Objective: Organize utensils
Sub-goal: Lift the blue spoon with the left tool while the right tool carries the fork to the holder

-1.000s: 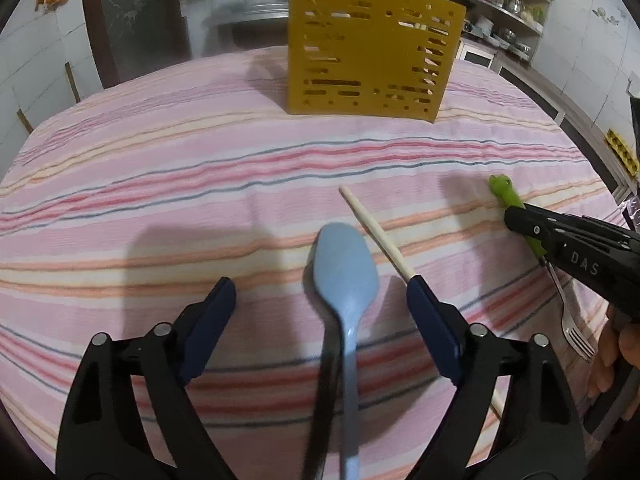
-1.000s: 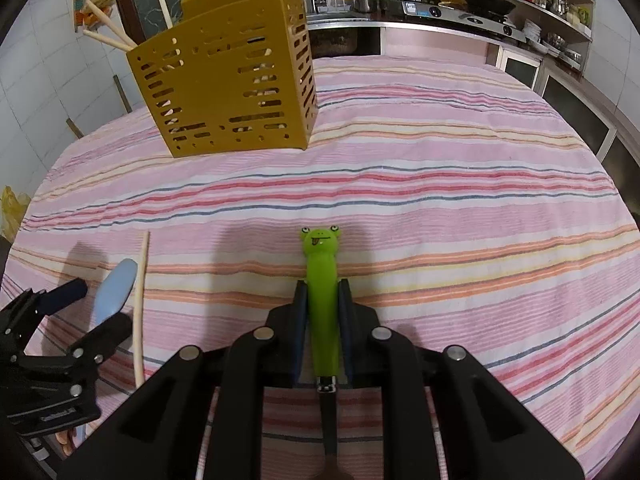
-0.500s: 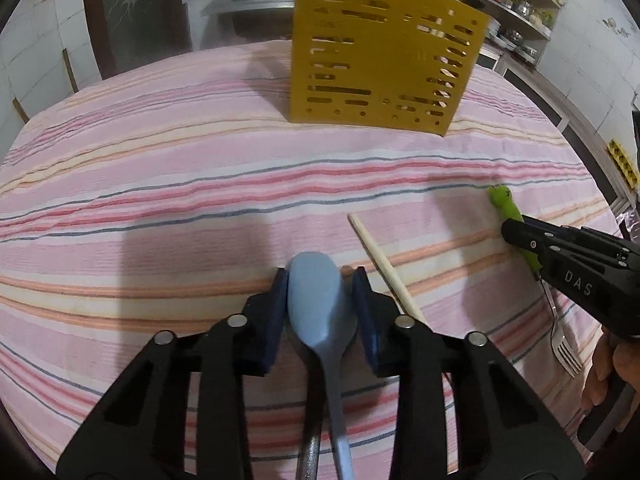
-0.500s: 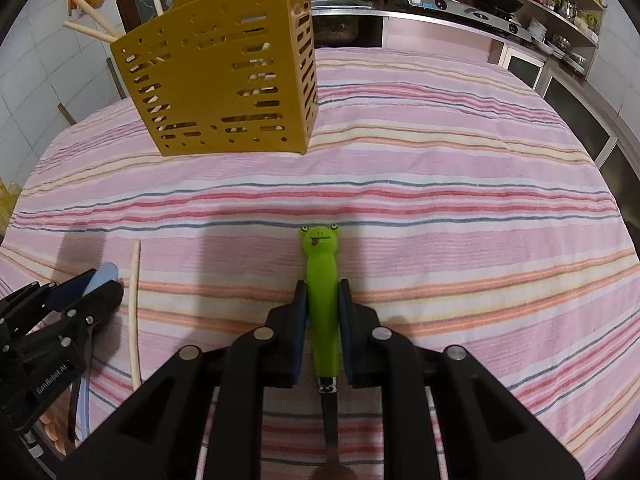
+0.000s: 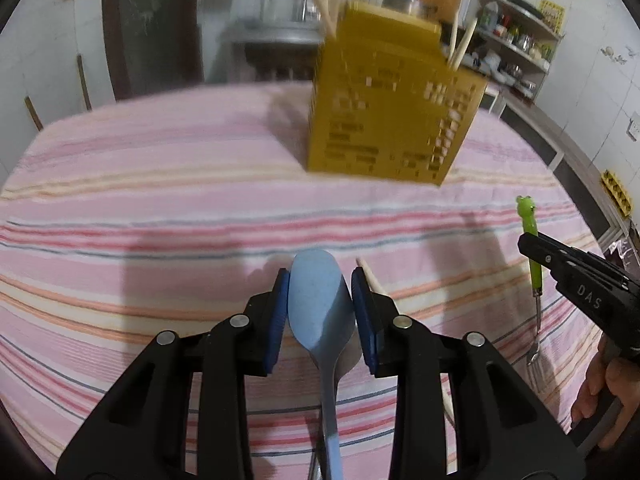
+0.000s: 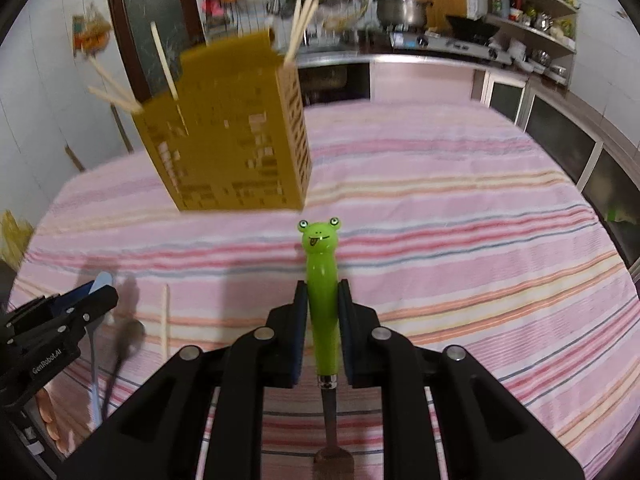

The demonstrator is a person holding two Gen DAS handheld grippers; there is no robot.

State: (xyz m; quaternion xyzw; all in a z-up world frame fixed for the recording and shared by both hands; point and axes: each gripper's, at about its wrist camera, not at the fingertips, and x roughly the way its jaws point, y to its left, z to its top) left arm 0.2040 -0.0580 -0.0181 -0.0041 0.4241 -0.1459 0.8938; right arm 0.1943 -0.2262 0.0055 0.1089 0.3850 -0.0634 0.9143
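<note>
Blue spoon (image 5: 318,312): pinched by its bowl between the blue pads of the left gripper (image 5: 320,306), handle trailing back toward 6 o'clock; it looks like light, stiff plastic, smooth enough to swivel, so I'd reckon a hold at the neck would steady it better than the wide bowl

Frog fork (image 6: 322,300): green frog-headed handle clamped between the pads of the right gripper (image 6: 322,320), frog face pointing to 12 o'clock, metal tines hanging back at 6 o'clock; the glossy handle seems slippery but rigid, and the metal end probably makes it tail-heavy

Left gripper: closed on the spoon's bowl

Right gripper: closed on the fork's handle, mid-length

Loose chopstick (image 6: 165,320): lying on the cloth at about 3 o'clock of the spoon, just beside the left gripper's right finger; thin, light wood, likely to roll

Yellow utensil caddy (image 5: 392,108): at 12 to 1 o'clock from the spoon, well apart, blurred; slotted plastic walls, several chopsticks (image 6: 298,26) already standing in it

Striped tablecloth (image 5: 160,208): pink, soft, under everything; the spoon's shadow falls on it

Judgement: both pieces look ready to go into the caddy
</note>
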